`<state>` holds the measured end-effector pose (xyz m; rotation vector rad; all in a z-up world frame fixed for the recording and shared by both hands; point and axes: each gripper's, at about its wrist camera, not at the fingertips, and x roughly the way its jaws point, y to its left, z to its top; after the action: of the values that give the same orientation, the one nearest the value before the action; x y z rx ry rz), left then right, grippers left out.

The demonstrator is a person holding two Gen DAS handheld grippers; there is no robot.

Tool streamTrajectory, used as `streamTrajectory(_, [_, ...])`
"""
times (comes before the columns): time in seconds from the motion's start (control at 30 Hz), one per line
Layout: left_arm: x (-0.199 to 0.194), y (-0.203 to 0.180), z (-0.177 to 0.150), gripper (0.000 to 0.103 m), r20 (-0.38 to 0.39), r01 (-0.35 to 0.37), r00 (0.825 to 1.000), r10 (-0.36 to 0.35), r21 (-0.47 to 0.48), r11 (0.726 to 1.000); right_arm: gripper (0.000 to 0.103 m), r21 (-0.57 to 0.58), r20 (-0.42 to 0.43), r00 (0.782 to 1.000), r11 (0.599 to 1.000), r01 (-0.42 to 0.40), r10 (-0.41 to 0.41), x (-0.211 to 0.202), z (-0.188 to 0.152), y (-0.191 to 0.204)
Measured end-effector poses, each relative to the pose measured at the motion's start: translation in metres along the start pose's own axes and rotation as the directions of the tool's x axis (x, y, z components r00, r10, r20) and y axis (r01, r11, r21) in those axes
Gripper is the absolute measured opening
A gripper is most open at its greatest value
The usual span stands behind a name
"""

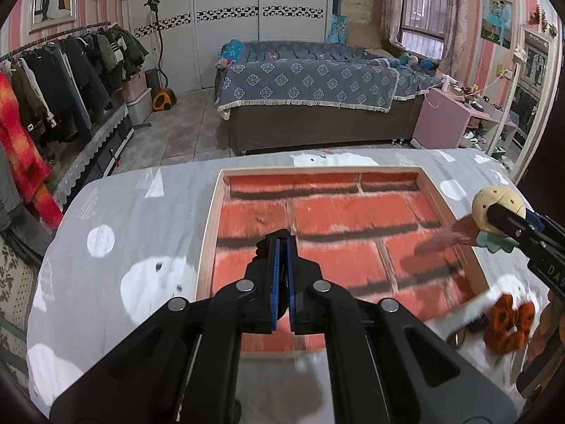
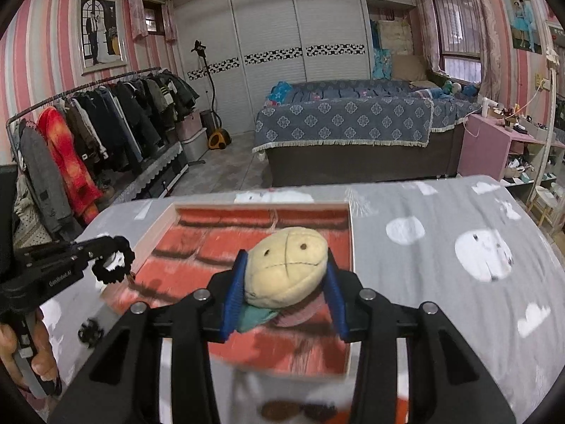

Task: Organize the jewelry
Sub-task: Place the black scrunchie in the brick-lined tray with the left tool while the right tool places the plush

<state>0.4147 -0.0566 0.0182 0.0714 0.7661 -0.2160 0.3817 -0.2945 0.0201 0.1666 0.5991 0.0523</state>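
A wooden-rimmed tray (image 1: 209,233) lined with red velvet compartments lies on the grey patterned tablecloth. My left gripper (image 1: 282,243) hangs over the tray's left part, shut on a black scrunchie (image 1: 260,247). From the right wrist view the same scrunchie (image 2: 113,265) dangles from the left gripper (image 2: 118,247) at the tray's (image 2: 261,205) left rim. My right gripper (image 2: 286,254) is shut on a cream plush-head hair accessory (image 2: 286,275) with teal and pink trim, held above the tray. In the left wrist view that plush head (image 1: 494,201) shows over the tray's right rim, in the right gripper (image 1: 496,213).
An orange knitted flower piece (image 1: 508,321) lies on the cloth right of the tray. A small black piece (image 2: 90,332) lies left of it, and brown pieces (image 2: 282,408) sit near the front edge. A hand (image 2: 21,353) grips the left handle. Beyond the table are a bed and a clothes rack.
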Motion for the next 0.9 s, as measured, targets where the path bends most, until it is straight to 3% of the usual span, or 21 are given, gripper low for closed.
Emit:
streamTrajectory(0.27, [0.054, 0.004, 0.039, 0.002, -0.028, 0.006, 1.0, -0.007, -0.021, 1.0, 0.041, 0.02, -0.011, 1.0, 1.0, 0.015, -0.014, 0.065, 0.032, -0.011])
streamTrajectory(0.47, [0.1, 0.008, 0.054, 0.002, -0.065, -0.018, 0.998, 0.017, -0.019, 1.0, 0.041, -0.022, -0.079, 0.995, 0.998, 0.053, -0.055, 0.112, 0.041, -0.02])
streamTrajectory(0.63, [0.128, 0.019, 0.054, 0.002, -0.116, -0.003, 0.993, -0.003, -0.052, 0.999, 0.041, -0.075, -0.152, 0.981, 0.991, 0.109, -0.119, 0.13, 0.029, -0.022])
streamTrajectory(0.9, [0.158, 0.023, 0.049, 0.002, -0.195, -0.003, 0.981, -0.01, -0.065, 0.998, 0.041, -0.066, -0.263, 0.953, 0.988, 0.14, -0.152, 0.157, 0.035, -0.03])
